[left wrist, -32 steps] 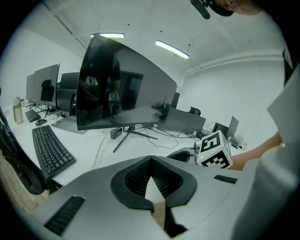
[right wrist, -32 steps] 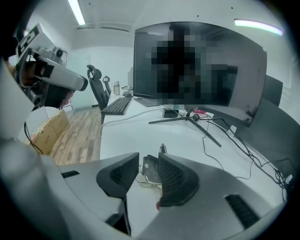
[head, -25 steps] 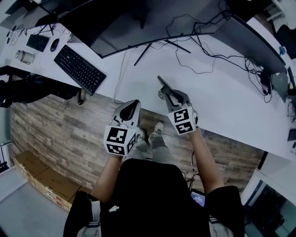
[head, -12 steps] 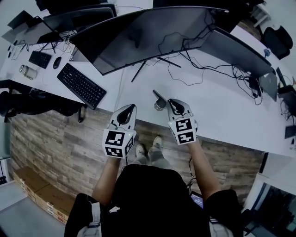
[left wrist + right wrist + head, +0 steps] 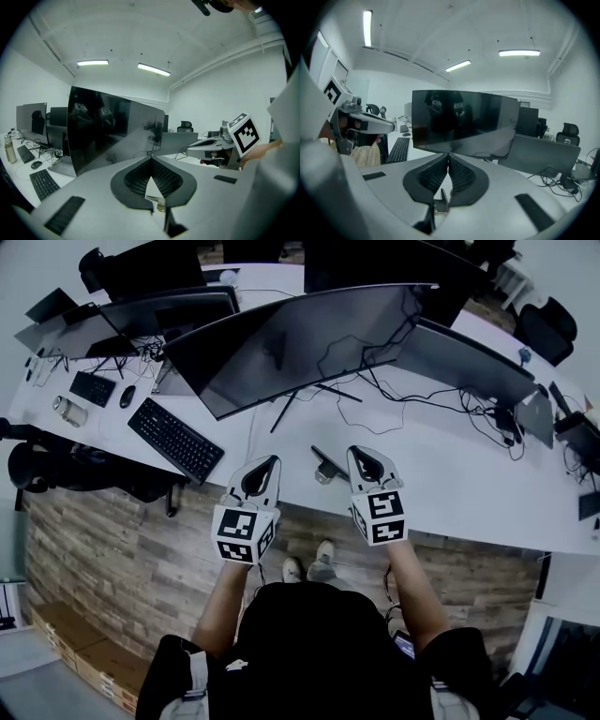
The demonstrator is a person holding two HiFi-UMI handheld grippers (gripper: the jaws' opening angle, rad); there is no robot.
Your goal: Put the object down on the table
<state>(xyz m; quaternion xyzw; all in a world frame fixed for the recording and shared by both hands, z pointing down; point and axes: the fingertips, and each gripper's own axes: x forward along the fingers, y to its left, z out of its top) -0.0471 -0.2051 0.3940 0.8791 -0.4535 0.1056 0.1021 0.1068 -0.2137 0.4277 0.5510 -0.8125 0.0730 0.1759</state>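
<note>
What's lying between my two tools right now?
Head view: the small dark object lies on the white table between the left tool and right tool, nearer the right.

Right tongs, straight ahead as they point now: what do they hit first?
Most likely the big curved monitor. It fills the right gripper view dead ahead of the shut right tongs. Nothing shows in between, though the depth is hard to judge.

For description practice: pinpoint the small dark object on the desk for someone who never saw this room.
On the long white desk, look below the curved black monitor to the front edge. The small dark flat bar lies beside the right hand-held gripper; unlike the looping cables, it is short and straight.
</note>
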